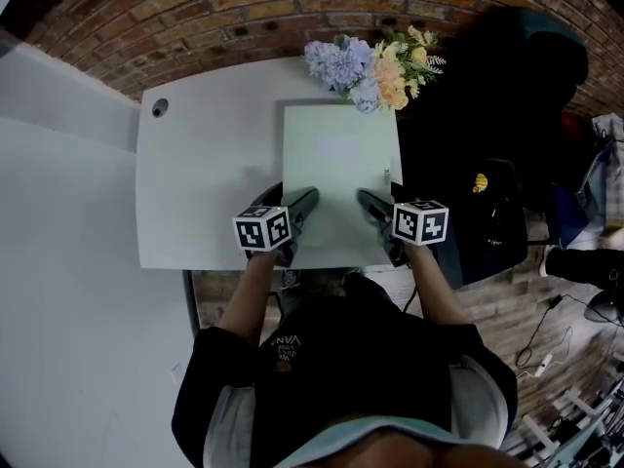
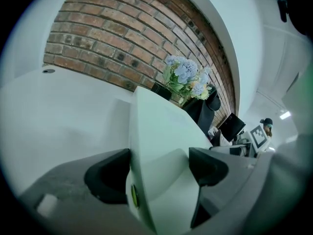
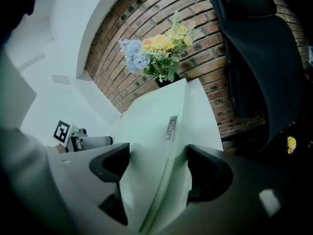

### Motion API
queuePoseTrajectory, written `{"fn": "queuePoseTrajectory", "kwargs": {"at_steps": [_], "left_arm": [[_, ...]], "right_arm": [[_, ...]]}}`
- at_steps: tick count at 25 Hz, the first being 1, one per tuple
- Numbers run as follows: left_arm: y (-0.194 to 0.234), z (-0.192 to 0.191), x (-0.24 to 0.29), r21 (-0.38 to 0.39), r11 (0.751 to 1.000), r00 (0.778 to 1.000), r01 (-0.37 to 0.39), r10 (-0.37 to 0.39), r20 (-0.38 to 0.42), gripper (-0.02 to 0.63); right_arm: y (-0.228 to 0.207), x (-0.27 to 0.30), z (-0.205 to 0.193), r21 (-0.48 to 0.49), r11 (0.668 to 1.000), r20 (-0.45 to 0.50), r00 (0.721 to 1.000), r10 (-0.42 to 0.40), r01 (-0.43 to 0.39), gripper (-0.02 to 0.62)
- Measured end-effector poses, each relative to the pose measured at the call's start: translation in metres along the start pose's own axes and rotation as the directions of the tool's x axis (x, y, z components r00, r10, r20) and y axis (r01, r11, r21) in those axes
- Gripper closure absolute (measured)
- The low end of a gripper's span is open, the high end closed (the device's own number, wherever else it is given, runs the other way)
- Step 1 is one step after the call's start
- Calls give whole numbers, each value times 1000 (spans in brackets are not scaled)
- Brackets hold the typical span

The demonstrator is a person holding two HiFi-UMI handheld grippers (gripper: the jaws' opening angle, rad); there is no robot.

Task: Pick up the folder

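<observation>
Pale green folder (image 1: 336, 164) lies flat on the white table (image 1: 205, 164), toward the table's 3 o'clock side. Its far edge is just short of the flower bunch (image 1: 375, 66) at 12 o'clock, in front of the brick wall (image 1: 244, 8). A black chair (image 1: 487, 115) stands at 3 o'clock, beside the table.

Left gripper (image 1: 297, 203) is at the folder's 7 o'clock corner. In the left gripper view its jaws stand apart with the folder (image 2: 161, 131) edge between them; the left jaw touches the edge and the right jaw is clear of it.

Right gripper (image 1: 370, 206) is at the 5 o'clock corner. In the right gripper view its jaws are spread, astride the folder (image 3: 151, 126) edge, which carries a small label (image 3: 170, 127).
</observation>
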State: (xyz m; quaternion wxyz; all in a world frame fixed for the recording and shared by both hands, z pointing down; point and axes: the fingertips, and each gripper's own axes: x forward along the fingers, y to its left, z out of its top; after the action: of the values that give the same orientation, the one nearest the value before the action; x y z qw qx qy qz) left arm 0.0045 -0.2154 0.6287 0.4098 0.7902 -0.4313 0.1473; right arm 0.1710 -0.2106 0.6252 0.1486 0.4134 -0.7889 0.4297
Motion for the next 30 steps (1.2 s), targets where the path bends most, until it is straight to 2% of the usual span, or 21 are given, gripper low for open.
{"fn": "queuePoseTrajectory", "kwargs": {"at_steps": [17, 30], "left_arm": [[9, 0, -54, 65, 997, 998, 49, -52, 42, 222], [28, 11, -115, 103, 994, 991, 28, -41, 128, 222]], "right_arm": [[56, -12, -18, -23, 999, 67, 997, -37, 38, 233], [117, -7, -17, -110, 994, 100, 995, -7, 18, 233]]}}
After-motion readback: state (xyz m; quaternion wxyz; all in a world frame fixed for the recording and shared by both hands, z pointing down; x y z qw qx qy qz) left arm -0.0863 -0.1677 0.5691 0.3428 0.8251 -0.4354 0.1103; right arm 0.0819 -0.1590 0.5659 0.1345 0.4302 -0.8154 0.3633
